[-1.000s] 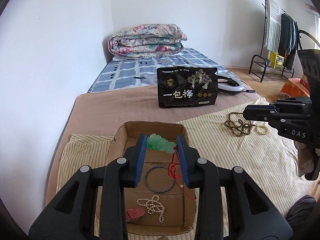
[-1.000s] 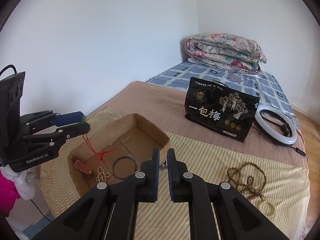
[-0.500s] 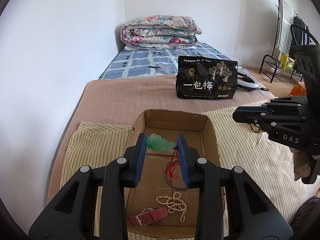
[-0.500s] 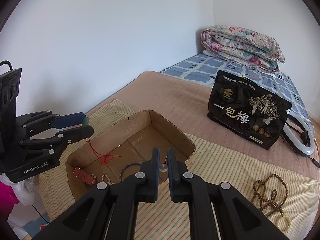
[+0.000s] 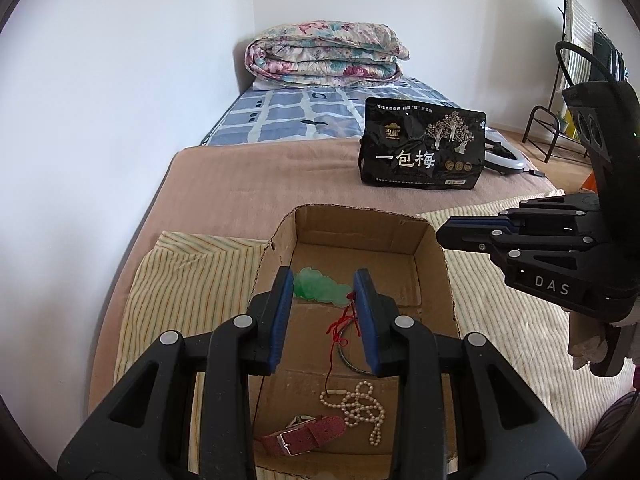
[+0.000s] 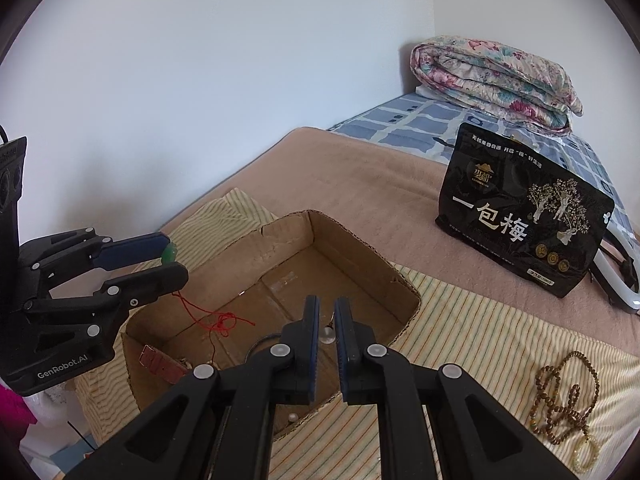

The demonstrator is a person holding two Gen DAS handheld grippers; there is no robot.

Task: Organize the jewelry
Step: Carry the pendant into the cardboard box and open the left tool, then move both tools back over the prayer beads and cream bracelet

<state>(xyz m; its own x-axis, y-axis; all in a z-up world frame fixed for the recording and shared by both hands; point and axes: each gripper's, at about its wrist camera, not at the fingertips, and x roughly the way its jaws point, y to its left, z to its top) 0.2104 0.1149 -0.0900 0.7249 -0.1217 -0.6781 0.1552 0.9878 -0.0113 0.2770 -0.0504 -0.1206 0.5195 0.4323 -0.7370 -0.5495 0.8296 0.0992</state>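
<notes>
The left hand-held gripper (image 5: 322, 306) pinches a green jade pendant (image 5: 318, 289) over the cardboard box (image 6: 280, 240) on the bed's striped cloth; its red cord (image 6: 212, 318) trails inside — snagging is likely; the right hand-held gripper (image 6: 327, 334) nips a clear bead (image 6: 326, 335) above the box's near edge — it may roll out.

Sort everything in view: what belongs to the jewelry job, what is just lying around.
Job: cardboard box, green pendant on red cord, pearl strand, red watch strap, dark ring, brown bead necklace.

Lying about: black snack bag, folded quilt, ring light, clothes rack.

Black grippers (image 5: 323, 294), blue-lined jaws, silver rivets; "DAS", "GenRobot.AI" markings, poss. cable.
</notes>
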